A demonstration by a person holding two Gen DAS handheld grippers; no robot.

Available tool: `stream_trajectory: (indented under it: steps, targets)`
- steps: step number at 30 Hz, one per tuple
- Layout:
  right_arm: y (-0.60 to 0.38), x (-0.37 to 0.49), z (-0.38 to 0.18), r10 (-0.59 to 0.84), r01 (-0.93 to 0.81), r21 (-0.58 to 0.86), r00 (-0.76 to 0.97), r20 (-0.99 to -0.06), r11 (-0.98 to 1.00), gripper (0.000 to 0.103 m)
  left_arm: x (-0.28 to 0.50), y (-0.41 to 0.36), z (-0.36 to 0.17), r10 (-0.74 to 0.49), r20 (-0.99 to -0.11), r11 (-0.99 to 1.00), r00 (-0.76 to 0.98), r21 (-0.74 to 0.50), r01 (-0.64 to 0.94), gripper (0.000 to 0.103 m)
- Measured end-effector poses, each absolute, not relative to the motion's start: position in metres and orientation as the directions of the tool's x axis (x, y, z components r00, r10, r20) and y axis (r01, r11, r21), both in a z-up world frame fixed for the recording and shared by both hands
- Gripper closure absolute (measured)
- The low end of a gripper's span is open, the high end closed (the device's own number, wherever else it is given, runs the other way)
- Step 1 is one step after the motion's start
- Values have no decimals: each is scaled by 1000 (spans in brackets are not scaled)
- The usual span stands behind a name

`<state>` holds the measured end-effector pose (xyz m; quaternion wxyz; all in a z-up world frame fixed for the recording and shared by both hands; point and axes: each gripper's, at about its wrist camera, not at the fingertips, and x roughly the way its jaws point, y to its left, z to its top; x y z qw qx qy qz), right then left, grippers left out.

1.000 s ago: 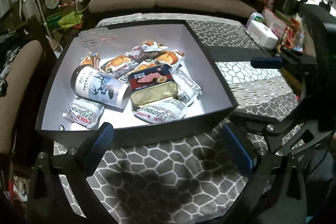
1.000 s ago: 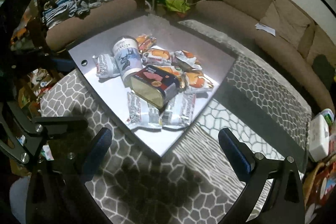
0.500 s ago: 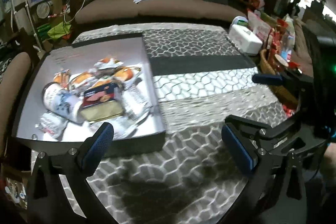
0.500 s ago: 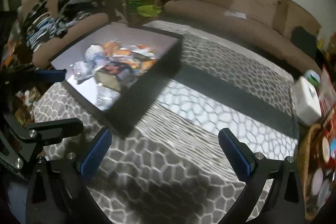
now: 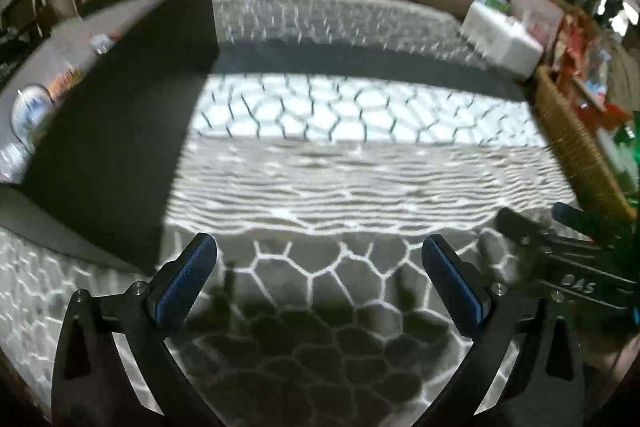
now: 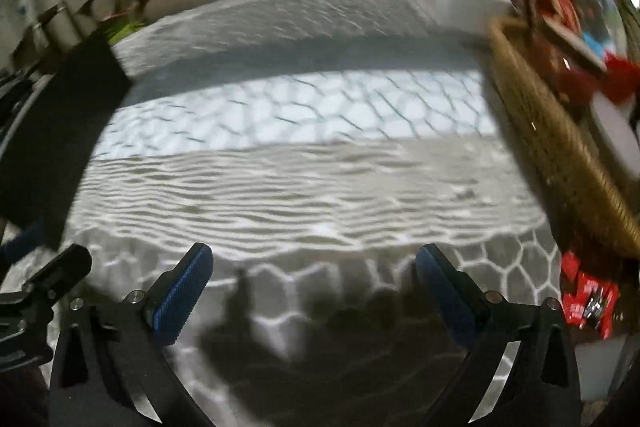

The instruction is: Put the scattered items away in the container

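Patterned tablecloth (image 5: 320, 187) lies bare ahead; left gripper (image 5: 320, 277) and right gripper (image 6: 314, 277) both gape empty, container (image 5: 120, 131) at left apparently filled, next likely checking for strays

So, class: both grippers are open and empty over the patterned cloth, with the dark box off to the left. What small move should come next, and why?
Probably ease both grippers back and stop. The left gripper and right gripper are open and empty, the tablecloth between them shows no loose items, and snacks already lie in the dark box. The wicker basket looks like ordinary clutter.
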<state>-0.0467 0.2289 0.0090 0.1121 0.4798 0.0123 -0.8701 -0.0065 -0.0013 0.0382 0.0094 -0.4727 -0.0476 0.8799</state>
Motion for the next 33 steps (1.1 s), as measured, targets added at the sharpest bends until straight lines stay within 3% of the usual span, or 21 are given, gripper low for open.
stream_trajectory:
  steps: [8,13,33]
  targets:
    - [232,-56,-6,-165,200,65,-538,-827,-978,0,-20,-1,3,54,-853,-996,-519,-81,30,0]
    - [230,-52,-8,-145,198,36,-565,-812,-979,0,-20,7,-1,12,-840,-1000,-542,-16,4,0]
    - [224,-52,-12,-108,196,-11,-584,-804,-980,0,-17,8,-2,-1,-823,-1000,-567,-7,11,0]
